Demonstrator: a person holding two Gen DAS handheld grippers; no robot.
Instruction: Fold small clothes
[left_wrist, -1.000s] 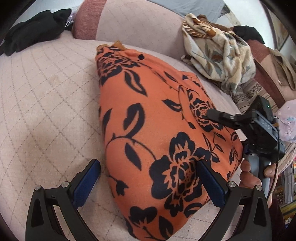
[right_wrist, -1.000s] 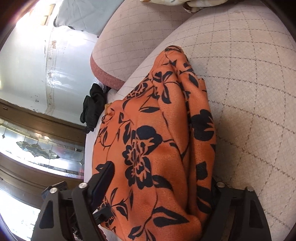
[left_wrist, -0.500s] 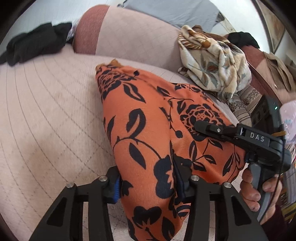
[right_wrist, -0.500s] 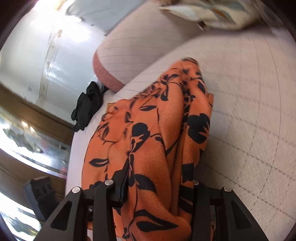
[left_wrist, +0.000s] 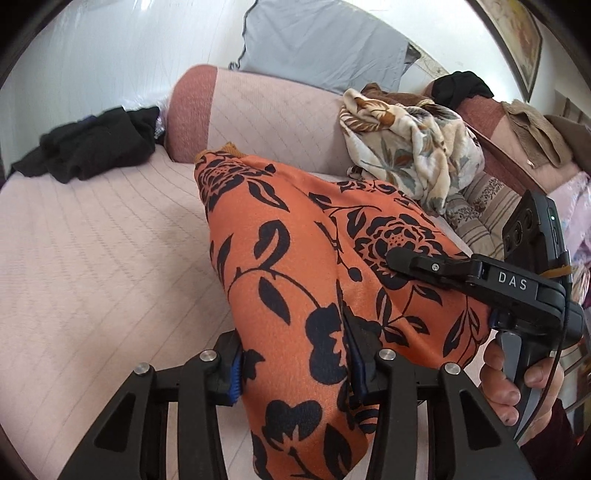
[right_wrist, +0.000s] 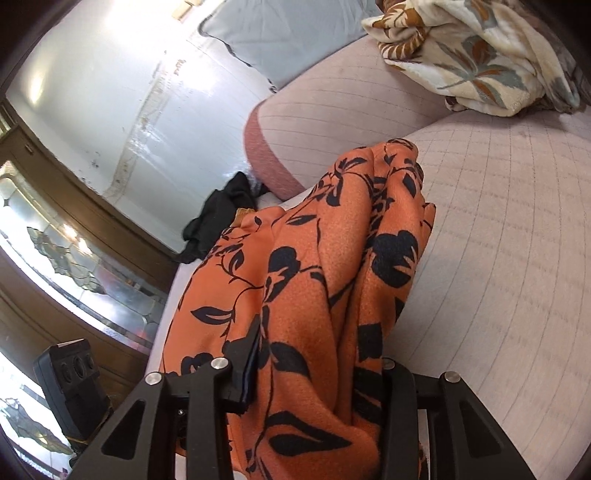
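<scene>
Since a second ago both grippers have clamped the cloth and raised its near edge.

Left wrist view: the left gripper (left_wrist: 295, 365) pinches the orange floral cloth (left_wrist: 295, 258) at 6 o'clock, with the cloth rising off the sofa (left_wrist: 92, 258) toward 12. The right gripper (left_wrist: 406, 258) bites the cloth at 3 o'clock. A black garment (left_wrist: 92, 151) lies at 10, a blanket (left_wrist: 410, 151) at 1.

Right wrist view: the right gripper (right_wrist: 314, 373) grips bunched cloth (right_wrist: 314, 258) at 6 o'clock; the sofa (right_wrist: 498, 240) spreads toward 3.

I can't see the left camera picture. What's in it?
The left tongs pinch an orange cloth with black flowers lifted above a pink quilted sofa. The right tongs grip its other side.
</scene>
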